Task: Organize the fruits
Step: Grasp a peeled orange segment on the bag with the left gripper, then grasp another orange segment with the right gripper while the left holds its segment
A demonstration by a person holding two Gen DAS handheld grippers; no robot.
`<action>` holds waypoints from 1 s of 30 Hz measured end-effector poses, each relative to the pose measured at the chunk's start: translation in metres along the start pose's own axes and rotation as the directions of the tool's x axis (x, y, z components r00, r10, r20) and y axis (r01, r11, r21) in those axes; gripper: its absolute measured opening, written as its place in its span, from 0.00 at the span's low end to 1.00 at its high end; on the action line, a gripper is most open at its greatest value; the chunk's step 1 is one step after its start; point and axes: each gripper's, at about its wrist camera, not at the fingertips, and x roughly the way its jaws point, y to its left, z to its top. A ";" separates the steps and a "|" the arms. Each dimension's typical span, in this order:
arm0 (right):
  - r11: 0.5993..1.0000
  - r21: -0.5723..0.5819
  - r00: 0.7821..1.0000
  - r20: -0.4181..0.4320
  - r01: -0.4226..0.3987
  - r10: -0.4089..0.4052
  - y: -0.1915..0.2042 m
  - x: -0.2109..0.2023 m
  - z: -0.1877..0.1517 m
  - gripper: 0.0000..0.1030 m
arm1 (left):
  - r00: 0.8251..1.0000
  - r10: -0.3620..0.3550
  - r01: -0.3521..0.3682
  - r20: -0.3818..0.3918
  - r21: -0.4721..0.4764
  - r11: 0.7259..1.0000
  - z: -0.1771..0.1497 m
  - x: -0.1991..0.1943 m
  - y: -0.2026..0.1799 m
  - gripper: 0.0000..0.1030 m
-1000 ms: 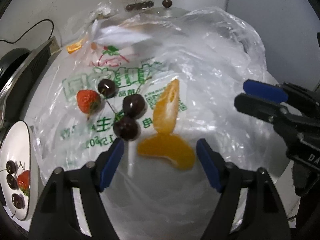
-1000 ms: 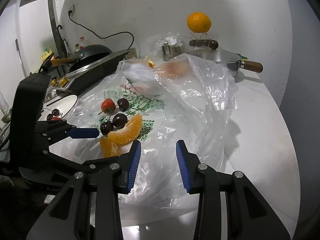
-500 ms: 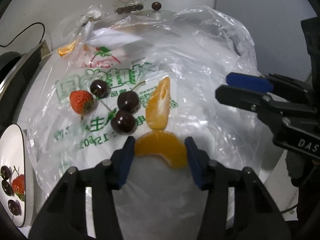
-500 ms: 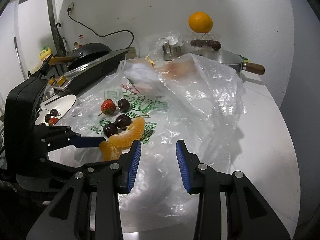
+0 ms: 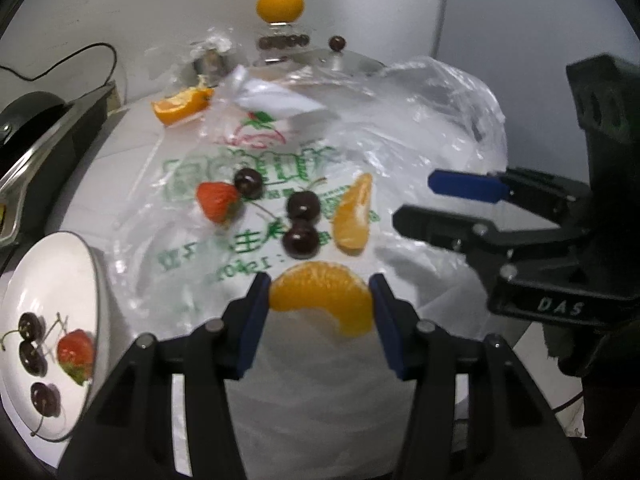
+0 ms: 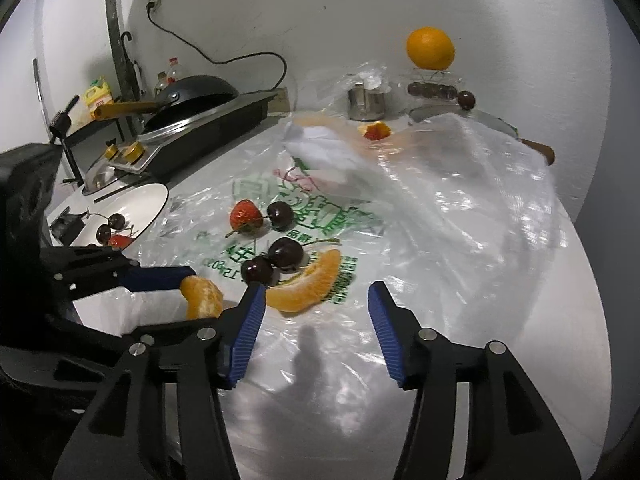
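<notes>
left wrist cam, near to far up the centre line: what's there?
Left gripper shut on orange segment → lower cherry → upper cherry → plastic bag → whole orange.

A home kitchen: a wok (image 6: 196,88) on a stove (image 6: 208,128), oil bottles (image 6: 170,76) behind.

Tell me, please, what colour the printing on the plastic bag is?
Green, with a little red fruit logo, on the clear plastic bag; the left wrist view shows it best.

White round table (image 6: 568,320), cluttered.
Directly on it: printed plastic bag (image 5: 400,120) spread flat, white plate (image 5: 52,272) at one edge, orange wedge (image 5: 180,106), metal cup (image 6: 366,102), black stove (image 6: 208,132).
</notes>
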 end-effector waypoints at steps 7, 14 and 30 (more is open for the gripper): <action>1.000 -0.004 0.999 -0.036 0.003 -0.004 0.010 0.016 0.005 0.57 | 1.000 0.003 -0.002 0.030 -0.026 1.000 0.000 -0.011 0.019 0.50; 0.999 0.007 0.996 -0.084 0.032 -0.032 0.009 0.038 0.007 0.57 | 0.999 -0.005 0.007 0.045 -0.045 0.999 -0.002 -0.016 0.033 0.50; 0.998 -0.007 0.985 -0.158 0.063 -0.063 0.012 0.058 0.007 0.47 | 0.998 -0.001 0.005 0.070 -0.056 0.998 -0.006 -0.028 0.044 0.50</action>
